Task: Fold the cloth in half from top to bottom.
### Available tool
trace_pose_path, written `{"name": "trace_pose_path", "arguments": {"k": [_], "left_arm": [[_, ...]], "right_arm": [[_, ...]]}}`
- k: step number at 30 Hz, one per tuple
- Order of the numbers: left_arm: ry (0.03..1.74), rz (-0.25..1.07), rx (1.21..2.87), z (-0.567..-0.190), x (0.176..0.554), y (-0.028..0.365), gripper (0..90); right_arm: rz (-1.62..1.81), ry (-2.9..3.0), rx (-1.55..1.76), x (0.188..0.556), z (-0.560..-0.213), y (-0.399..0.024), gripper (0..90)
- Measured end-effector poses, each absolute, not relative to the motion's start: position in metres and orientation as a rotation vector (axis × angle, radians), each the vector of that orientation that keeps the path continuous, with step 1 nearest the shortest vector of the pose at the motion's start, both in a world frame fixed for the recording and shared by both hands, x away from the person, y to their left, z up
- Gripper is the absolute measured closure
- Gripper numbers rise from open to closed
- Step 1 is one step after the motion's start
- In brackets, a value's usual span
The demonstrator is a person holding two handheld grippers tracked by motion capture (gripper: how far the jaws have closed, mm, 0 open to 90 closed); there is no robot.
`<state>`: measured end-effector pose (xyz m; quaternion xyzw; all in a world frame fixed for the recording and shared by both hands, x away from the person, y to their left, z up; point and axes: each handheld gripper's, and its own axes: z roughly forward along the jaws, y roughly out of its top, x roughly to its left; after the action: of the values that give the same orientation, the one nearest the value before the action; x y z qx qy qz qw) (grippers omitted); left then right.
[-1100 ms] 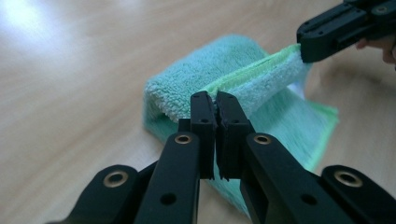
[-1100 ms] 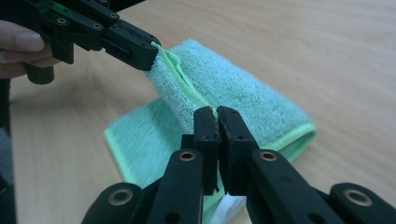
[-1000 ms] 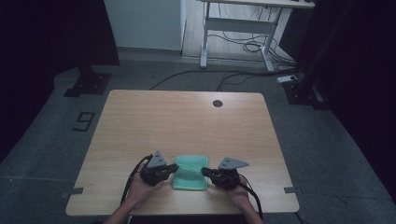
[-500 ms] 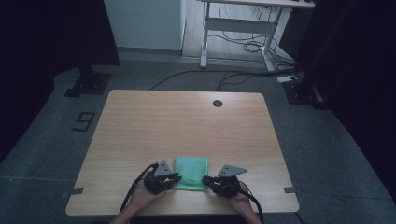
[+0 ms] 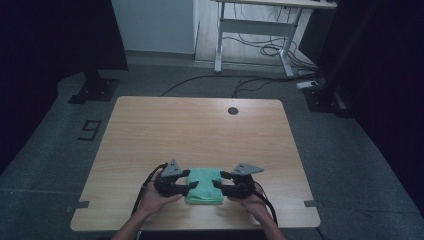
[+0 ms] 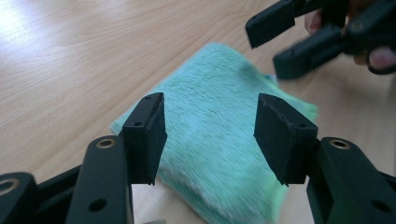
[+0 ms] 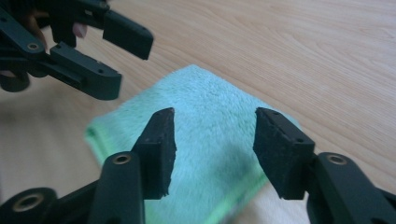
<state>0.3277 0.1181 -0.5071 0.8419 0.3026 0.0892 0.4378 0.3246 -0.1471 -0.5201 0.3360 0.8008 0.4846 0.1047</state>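
A folded green towel lies flat near the front edge of the wooden table. My left gripper is at the towel's left side and my right gripper at its right side, pointing at each other. Both have just been opening their jaws. In the left gripper view the left gripper stands open above the towel, its pads off the cloth, and the right gripper shows open farther off. The right gripper is likewise open over the towel, with the left gripper beyond.
A round cable hole sits at the table's far edge. Behind the table stand a white desk frame with cables on the floor, and black stand bases at left and right. The table's far half is bare wood.
Both grippers sat lower toward the front edge half a second ago and have since moved back up a little. Their jaws now stand apart, off the towel, which stays in place.
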Motion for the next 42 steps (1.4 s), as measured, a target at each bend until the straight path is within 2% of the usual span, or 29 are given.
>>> {"name": "trace_pose_path", "arguments": {"k": [6,15,20,24,34,42], "left_arm": [[0.852,0.179,2.177,-0.529,0.355,0.106,45.9],[0.855,0.182,2.204,-0.537,0.357,0.103,46.8],[0.856,0.201,2.208,-0.538,0.354,0.101,46.2],[0.848,0.220,2.220,-0.538,0.352,0.100,46.0],[0.852,0.245,2.198,-0.535,0.347,0.106,44.3],[0.767,0.217,2.166,-0.521,0.316,0.120,43.9]], "right_arm": [[1.280,2.426,1.037,0.342,-0.535,-0.122,40.3],[1.198,2.429,1.082,0.343,-0.544,-0.120,37.3],[1.222,2.433,1.027,0.317,-0.534,-0.111,34.9],[1.138,2.471,0.962,0.297,-0.544,-0.101,30.1],[1.140,2.463,0.959,0.296,-0.547,-0.103,29.8],[1.214,2.428,0.969,0.289,-0.540,-0.118,32.3]]}}
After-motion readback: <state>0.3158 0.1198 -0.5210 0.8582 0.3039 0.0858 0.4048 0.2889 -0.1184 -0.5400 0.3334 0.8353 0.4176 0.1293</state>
